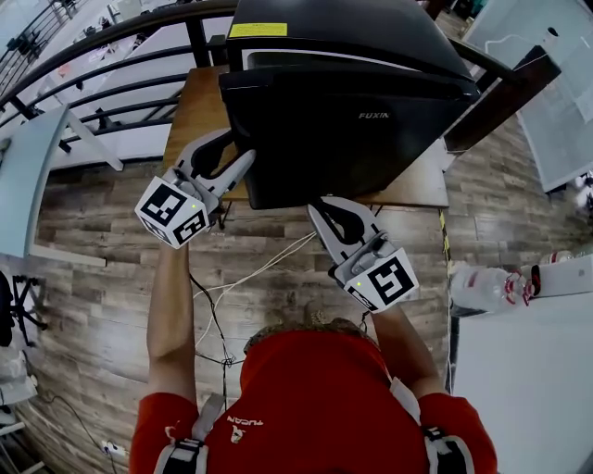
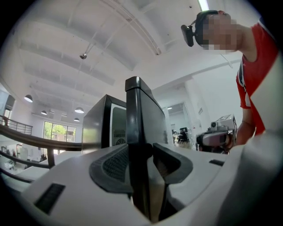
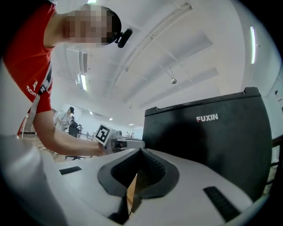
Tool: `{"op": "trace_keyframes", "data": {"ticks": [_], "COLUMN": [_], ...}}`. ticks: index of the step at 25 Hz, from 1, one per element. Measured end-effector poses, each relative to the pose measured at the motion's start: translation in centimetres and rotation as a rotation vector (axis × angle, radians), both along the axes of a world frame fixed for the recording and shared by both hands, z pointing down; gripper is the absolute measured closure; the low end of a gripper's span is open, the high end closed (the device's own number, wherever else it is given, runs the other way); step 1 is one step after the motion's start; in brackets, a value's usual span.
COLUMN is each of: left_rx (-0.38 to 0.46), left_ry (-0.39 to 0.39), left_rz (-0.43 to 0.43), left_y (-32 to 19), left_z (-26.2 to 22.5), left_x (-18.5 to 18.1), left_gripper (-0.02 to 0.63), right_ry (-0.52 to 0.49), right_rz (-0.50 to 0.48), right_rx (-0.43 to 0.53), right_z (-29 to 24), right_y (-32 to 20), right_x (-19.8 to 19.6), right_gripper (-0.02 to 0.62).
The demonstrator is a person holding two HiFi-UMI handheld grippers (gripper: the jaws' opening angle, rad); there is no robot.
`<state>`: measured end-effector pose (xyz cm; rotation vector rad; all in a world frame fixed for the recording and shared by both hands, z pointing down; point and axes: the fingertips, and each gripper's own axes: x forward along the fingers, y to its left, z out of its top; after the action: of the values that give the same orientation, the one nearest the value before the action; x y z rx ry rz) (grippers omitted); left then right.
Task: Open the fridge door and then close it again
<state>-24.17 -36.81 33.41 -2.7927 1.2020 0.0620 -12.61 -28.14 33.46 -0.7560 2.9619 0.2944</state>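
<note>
Fridge door [image 1: 352,139], one, stands ajar, its free edge gripped between my left tongs [image 1: 239,145]. My right tongs [image 1: 317,208] are clenched on nothing, just short of the door's front. One black fridge [image 1: 324,28] sits on one wooden worktop [image 1: 199,102]. A plank floor [image 1: 102,241] and cables [image 1: 250,273] lie under both tongs, with a railing [image 1: 111,37] beyond.

Left tongs [image 2: 142,170] astride the upright edge of the ajar black fridge door [image 2: 139,114], pads against it.

Head view looks down; gripper views closely face the fridge [image 1: 343,139]
</note>
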Motion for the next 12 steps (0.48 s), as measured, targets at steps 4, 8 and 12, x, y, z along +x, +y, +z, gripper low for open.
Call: {"op": "trace_keyframes", "data": {"ticks": [4, 8, 12], "left_rx": [0.015, 0.012, 0.003], "left_ry": [-0.007, -0.016, -0.015], "left_rz": [-0.047, -0.088, -0.104], "left_y": [2.9, 5.1, 6.9], "left_z": [0.1, -0.1, -0.3], "left_x": [1.0, 1.9, 2.7], "left_gripper": [0.431, 0.434, 0.442], "right_ry": [-0.013, -0.026, -0.043], "right_rz": [0.016, 0.039, 0.052], "right_rx": [0.001, -0.007, -0.017], "right_z": [0.0, -0.3, -0.2], "right_y": [1.8, 3.1, 3.9], "right_x": [0.6, 1.3, 1.5], "right_gripper": [0.571, 0.571, 0.571]}}
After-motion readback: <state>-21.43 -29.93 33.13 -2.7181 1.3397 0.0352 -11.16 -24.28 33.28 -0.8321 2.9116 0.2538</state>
